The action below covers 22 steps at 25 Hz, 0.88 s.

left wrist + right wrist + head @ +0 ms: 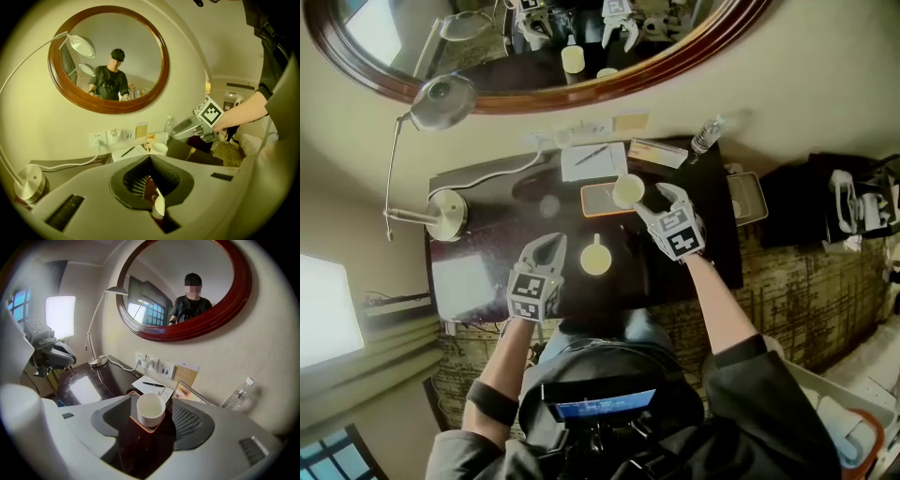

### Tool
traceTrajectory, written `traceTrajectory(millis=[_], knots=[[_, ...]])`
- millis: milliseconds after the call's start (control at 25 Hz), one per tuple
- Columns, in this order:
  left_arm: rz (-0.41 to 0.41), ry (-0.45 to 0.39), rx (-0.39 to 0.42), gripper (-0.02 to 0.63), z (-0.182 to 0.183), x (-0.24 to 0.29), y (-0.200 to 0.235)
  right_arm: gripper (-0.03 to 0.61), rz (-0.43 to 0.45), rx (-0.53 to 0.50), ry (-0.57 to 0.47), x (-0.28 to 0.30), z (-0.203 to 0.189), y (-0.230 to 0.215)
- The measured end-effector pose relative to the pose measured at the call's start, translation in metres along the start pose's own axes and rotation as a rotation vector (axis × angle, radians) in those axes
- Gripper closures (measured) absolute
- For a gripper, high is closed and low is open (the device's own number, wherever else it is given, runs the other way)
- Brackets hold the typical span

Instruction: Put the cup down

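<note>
— Where is the cup [150,409] being seen?

— It is standing upright on the orange-edged tray [598,202], on the desk [497,225]. The fingers of the right gripper [657,202] are being held apart just beside it, and it is not being touched.

— And the left gripper [548,246]?

— Its fingers are being pressed together, with nothing between them, near a second cup [595,257].
</note>
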<state>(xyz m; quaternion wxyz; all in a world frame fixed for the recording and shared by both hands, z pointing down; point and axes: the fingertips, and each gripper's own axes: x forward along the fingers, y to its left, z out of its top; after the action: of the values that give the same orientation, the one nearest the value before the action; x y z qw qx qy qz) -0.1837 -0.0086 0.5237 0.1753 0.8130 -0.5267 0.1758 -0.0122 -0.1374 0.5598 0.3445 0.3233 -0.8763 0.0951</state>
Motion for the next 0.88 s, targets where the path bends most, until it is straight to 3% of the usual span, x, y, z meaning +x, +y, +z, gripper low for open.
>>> traceTrajectory(millis=[120,400,880], knots=[[-0.013,-0.021,0.044,0.614,-0.007,0.005,0.007,0.373,-0.039,0.018,-0.028,-0.024,-0.002,-0.004],[-0.021,-0.032,0.046,0.614,0.009,-0.001,0.0,0.577,-0.091,0.14,-0.077,-0.069,-0.021,-0.008],[0.014,-0.052,-0.001,0.614,-0.005,-0.006,0.002,0.578,-0.102,0.312,-0.191,-0.102,-0.042,-0.001]])
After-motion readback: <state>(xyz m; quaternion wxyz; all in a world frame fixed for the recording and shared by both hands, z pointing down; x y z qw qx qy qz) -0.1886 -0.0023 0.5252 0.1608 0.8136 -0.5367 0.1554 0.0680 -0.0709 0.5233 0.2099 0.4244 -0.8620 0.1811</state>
